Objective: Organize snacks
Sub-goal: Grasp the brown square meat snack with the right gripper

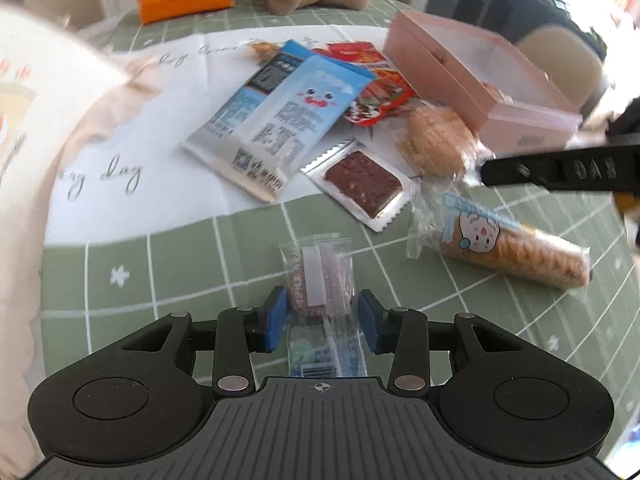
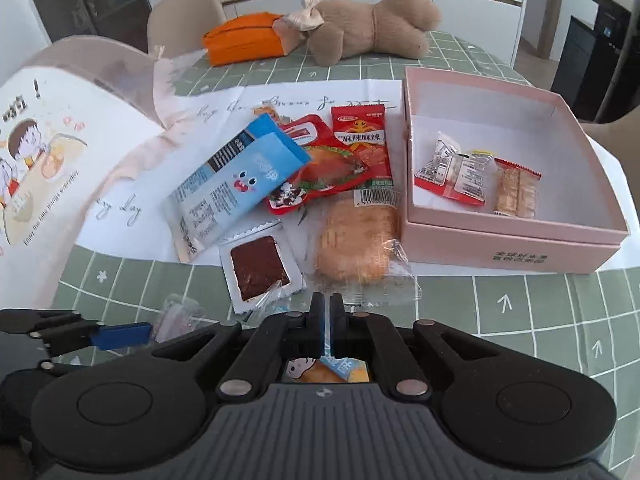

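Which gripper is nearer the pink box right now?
Right. The right gripper, shut on the cartoon-face roll, sits just down-left of the pink box. The left gripper straddles a small clear-wrapped candy, farther left.

tan plush toy [image 2: 372, 24] lying beside orange pouch [image 2: 244, 42] at far edge of green checked tablecloth [image 2: 520, 312].

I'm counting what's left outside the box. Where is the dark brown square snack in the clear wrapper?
In the right wrist view, the brown square snack lies on the table left of centre, between the blue packet and the round pastry, outside the pink box.
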A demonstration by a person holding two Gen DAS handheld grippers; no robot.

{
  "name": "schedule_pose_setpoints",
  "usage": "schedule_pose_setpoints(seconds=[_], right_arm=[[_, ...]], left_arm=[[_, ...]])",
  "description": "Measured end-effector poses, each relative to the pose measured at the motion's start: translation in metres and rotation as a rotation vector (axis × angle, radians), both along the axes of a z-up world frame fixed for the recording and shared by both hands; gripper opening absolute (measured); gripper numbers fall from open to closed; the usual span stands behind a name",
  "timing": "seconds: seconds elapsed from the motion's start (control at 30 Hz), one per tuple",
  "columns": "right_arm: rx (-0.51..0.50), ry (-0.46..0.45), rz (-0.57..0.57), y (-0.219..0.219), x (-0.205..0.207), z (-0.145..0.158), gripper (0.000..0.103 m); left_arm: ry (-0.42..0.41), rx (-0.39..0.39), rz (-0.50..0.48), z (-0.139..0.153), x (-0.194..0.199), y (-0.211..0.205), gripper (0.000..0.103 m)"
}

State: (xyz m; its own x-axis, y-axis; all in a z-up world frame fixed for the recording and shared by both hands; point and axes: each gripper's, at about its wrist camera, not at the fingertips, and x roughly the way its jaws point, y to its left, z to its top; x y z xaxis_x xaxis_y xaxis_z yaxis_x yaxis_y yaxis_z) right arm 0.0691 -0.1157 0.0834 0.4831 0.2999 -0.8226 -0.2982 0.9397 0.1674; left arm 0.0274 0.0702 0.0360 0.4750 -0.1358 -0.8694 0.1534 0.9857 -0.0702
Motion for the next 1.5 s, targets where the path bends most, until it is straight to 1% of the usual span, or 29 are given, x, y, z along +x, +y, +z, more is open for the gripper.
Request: schedule_pose_setpoints(seconds=[0.03,0.1,0.17,0.27,0.3,0.37,0.4,0.47,0.5,0.53,0.57,0.6,0.63,0.7,0.8,0.87,0.9,0.93,1.0,1.07,1.1,1.13,1.17,1.2,1.27,1.33,1.4,1.43,1.5], right_arm=[[0.007,-0.001,0.021,0.005,0.002,-0.001,0.007],[0.003,-0.011,0.057,0.018,0.006,-0.003,0.019],[-0.004,-0.009,0.104,0.037,0.014,-0.009,0.025],[-0.014,0.003,0.152,0.059,0.027,-0.022,0.027],[-0.022,0.006,0.163,0.066,0.032,-0.027,0.033],[-0.072,0.007,0.159,0.075,0.038,-0.039,0.043],[-0.090,-0.002,0.157,0.077,0.039,-0.042,0.046],[-0.096,-0.012,0.171,0.081,0.036,-0.043,0.047],[-0.090,-0.001,0.185,0.082,0.034,-0.042,0.038],[-0.082,0.010,0.202,0.083,0.032,-0.041,0.038],[-0.077,0.014,0.206,0.083,0.029,-0.039,0.035],[-0.077,0.008,0.202,0.083,0.027,-0.036,0.014],[-0.070,0.017,0.198,0.080,0.025,-0.032,0.000],[-0.030,0.020,0.176,0.070,0.021,-0.022,0.001],[-0.003,0.008,0.190,0.055,0.012,-0.008,0.001],[0.001,0.004,0.193,0.047,0.009,-0.005,0.003],[-0.006,0.003,0.186,0.044,0.008,-0.005,0.005],[-0.009,0.007,0.177,0.043,0.009,-0.007,0.007],[0.000,0.021,0.158,0.044,0.013,-0.012,0.013],[0.011,0.043,0.155,0.053,0.017,-0.019,0.014],[0.015,0.054,0.157,0.060,0.019,-0.023,0.016],[0.015,0.059,0.159,0.065,0.020,-0.026,0.020],[0.012,0.061,0.157,0.073,0.022,-0.028,0.034],[0.004,0.058,0.148,0.080,0.023,-0.031,0.054],[-0.030,0.052,0.122,0.094,0.027,-0.038,0.069],[-0.071,0.050,0.130,0.106,0.029,-0.046,0.069],[-0.137,0.011,0.155,0.117,0.026,-0.046,0.055],[-0.150,0.010,0.162,0.119,0.027,-0.046,0.054],[-0.139,0.017,0.177,0.118,0.026,-0.044,0.050]], left_arm=[[-0.007,0.033,-0.022,-0.001,0.000,-0.005,0.045],[-0.012,0.063,-0.024,-0.001,-0.002,-0.009,0.043],[-0.006,0.056,0.002,-0.001,-0.004,-0.006,0.043],[0.001,0.047,0.028,-0.001,-0.010,0.001,0.043],[0.002,0.049,0.028,0.000,-0.012,0.003,0.043],[0.000,0.043,0.026,0.000,-0.015,0.007,0.043],[-0.003,0.033,0.030,0.000,-0.016,0.009,0.043],[-0.016,0.007,0.040,-0.001,-0.018,0.012,0.043],[-0.022,-0.004,0.045,-0.001,-0.019,0.014,0.044],[-0.030,-0.021,0.049,-0.001,-0.020,0.015,0.045],[-0.036,-0.029,0.050,-0.001,-0.021,0.017,0.045],[-0.043,-0.042,0.047,-0.001,-0.021,0.018,0.046],[-0.045,-0.049,0.048,-0.001,-0.021,0.018,0.046],[-0.038,-0.068,0.058,0.000,-0.019,0.020,0.047],[-0.016,-0.108,0.072,0.001,-0.014,0.023,0.050],[0.002,-0.131,0.080,0.001,-0.011,0.027,0.050],[0.008,-0.138,0.081,0.002,-0.011,0.029,0.047],[0.012,-0.131,0.093,0.002,-0.011,0.030,0.043],[0.016,-0.115,0.112,0.003,-0.013,0.032,0.043],[0.014,-0.092,0.127,0.004,-0.016,0.034,0.044],[0.012,-0.085,0.133,0.004,-0.018,0.035,0.046],[0.011,-0.080,0.136,0.004,-0.020,0.036,0.046],[0.010,-0.078,0.139,0.005,-0.020,0.037,0.046],[0.009,-0.077,0.141,0.005,-0.022,0.037,0.046],[0.006,-0.071,0.140,0.005,-0.023,0.037,0.046],[0.001,-0.059,0.132,0.005,-0.025,0.035,0.046],[-0.004,-0.051,0.124,0.005,-0.026,0.034,0.046],[-0.005,-0.051,0.124,0.005,-0.026,0.034,0.046],[-0.004,-0.058,0.129,0.005,-0.026,0.036,0.046]])
